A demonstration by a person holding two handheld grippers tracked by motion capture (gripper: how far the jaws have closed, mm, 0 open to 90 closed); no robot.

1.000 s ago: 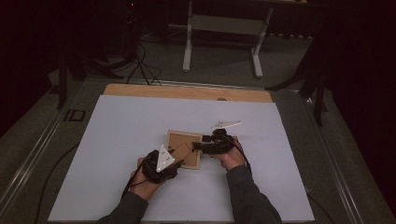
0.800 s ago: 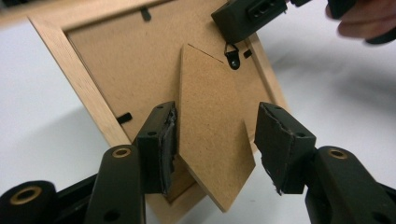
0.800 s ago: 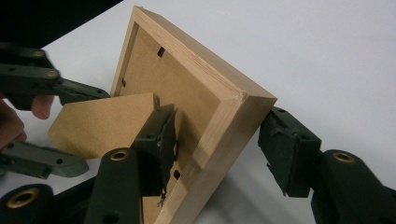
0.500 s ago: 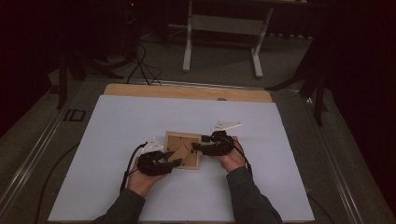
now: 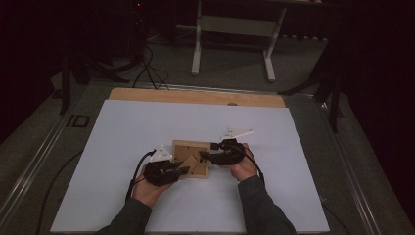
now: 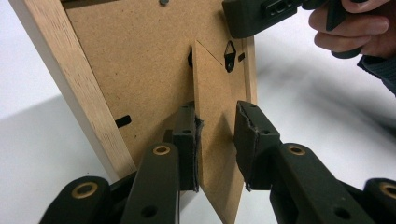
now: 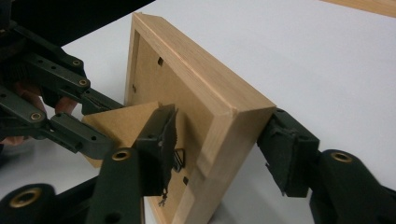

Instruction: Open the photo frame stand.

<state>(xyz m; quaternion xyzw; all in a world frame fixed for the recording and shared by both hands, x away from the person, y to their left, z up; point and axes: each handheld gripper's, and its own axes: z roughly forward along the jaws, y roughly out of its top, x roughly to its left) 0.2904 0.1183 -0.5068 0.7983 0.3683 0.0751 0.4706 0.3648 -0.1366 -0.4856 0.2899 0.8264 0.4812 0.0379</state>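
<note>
A wooden picture frame [image 5: 188,146] is held back side up at the middle of the white table, tilted off the surface in both gripper views. Its brown fibreboard stand flap [image 6: 215,93] swings out from the back panel [image 6: 140,70]. My left gripper [image 6: 217,144] straddles this flap; its jaws have just been closing. One pad [image 6: 187,140] touches the flap and the other stands just off its face. My right gripper [image 7: 224,149] is shut on the frame's side rail [image 7: 219,116] near a corner. From above, the left gripper [image 5: 183,170] and right gripper [image 5: 203,155] meet over the frame.
The white sheet [image 5: 147,122] covers the table, with a bare wooden strip [image 5: 195,96] along the far edge. Beyond it stand a light metal bench frame [image 5: 232,44] and floor cables [image 5: 147,68]. Metal rails [image 5: 39,147] run beside the table.
The left gripper has rolled and edged in at the frame's near-left corner, its jaws narrowing around the stand flap. The right hand and the frame have stayed put.
</note>
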